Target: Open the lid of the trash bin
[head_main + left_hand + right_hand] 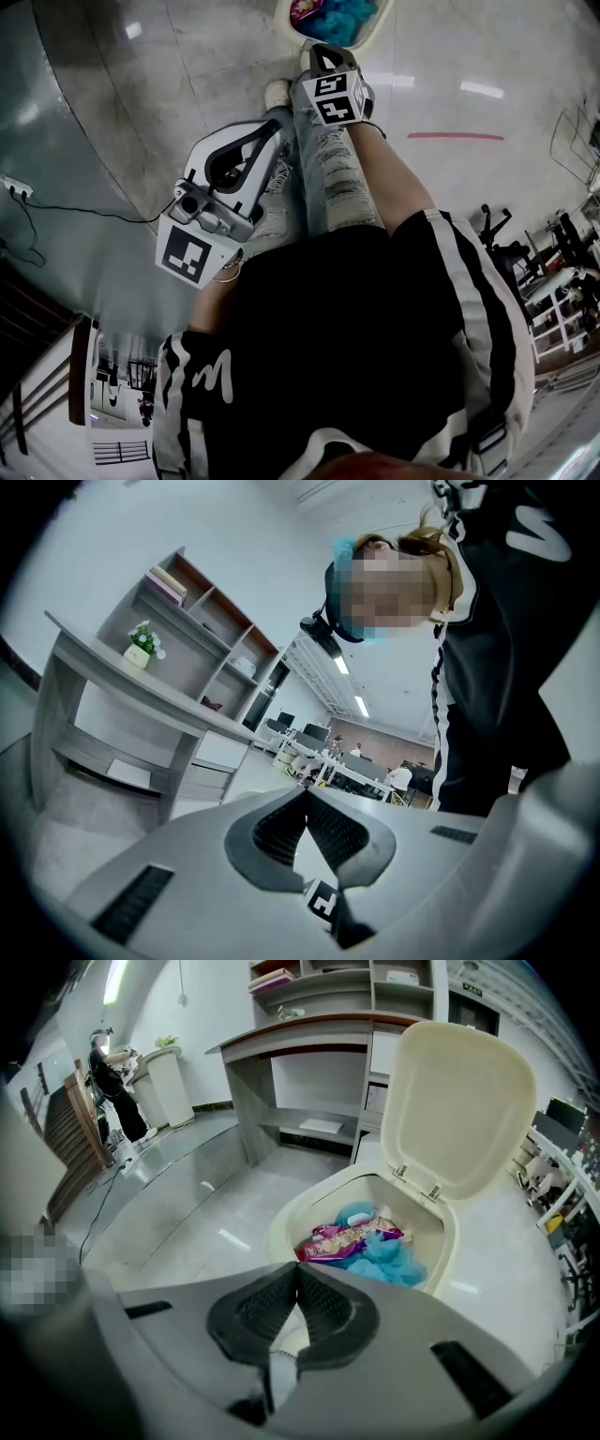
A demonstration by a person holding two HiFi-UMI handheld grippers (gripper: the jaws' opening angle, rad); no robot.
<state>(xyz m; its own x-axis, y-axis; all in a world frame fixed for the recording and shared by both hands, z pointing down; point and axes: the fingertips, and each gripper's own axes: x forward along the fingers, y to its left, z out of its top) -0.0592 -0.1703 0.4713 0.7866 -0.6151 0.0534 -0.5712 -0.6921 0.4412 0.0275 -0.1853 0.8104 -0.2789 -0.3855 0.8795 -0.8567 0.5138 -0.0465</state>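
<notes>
Both clenched and empty, left hand-held gripper (307, 795) and right hand-held gripper (298, 1268), likely because the lid (459, 1110) of the trash bin (282, 1230) already stands open.

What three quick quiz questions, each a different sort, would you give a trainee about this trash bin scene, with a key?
1. True or false: the lid of the trash bin stands raised, leaving the bin open.
2. Which lies inside the bin? A: a purple wrapper. B: a glass bottle. C: a shoe.
3. Fill in: the right gripper has its jaws ____ (together or apart), with nothing held.

Key: 1 true; 2 A; 3 together.
</notes>
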